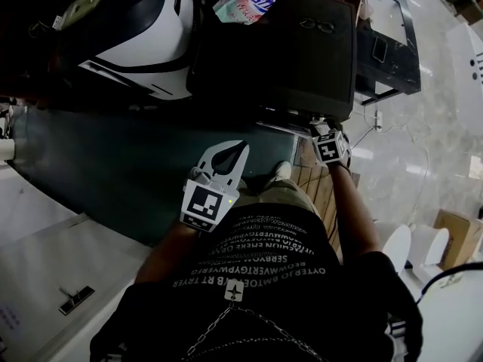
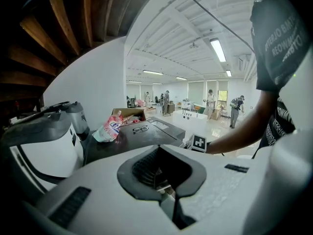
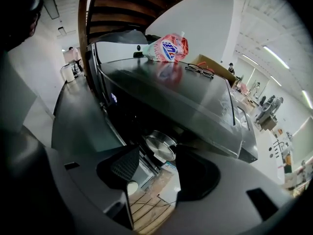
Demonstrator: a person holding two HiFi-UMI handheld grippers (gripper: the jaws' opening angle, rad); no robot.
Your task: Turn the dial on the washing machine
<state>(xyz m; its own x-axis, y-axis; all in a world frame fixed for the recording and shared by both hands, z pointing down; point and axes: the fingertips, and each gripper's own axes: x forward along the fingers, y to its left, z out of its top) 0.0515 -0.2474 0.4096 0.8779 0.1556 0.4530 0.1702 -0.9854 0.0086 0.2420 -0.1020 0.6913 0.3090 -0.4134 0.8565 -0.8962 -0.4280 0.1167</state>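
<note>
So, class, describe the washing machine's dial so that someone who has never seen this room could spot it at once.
Find the dark washing machine with a pink pouch and glasses on its top. On its black front, just below the top's edge, sits the dial: a round silver knob, the only shiny thing there.

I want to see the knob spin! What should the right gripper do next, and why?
Probably ease the right gripper forward a little. Its jaws stand wide apart and empty, with the silver dial on the washing machine front just beyond their tips, lined up with the gap. It likely needs to straddle the dial before closing.
</note>
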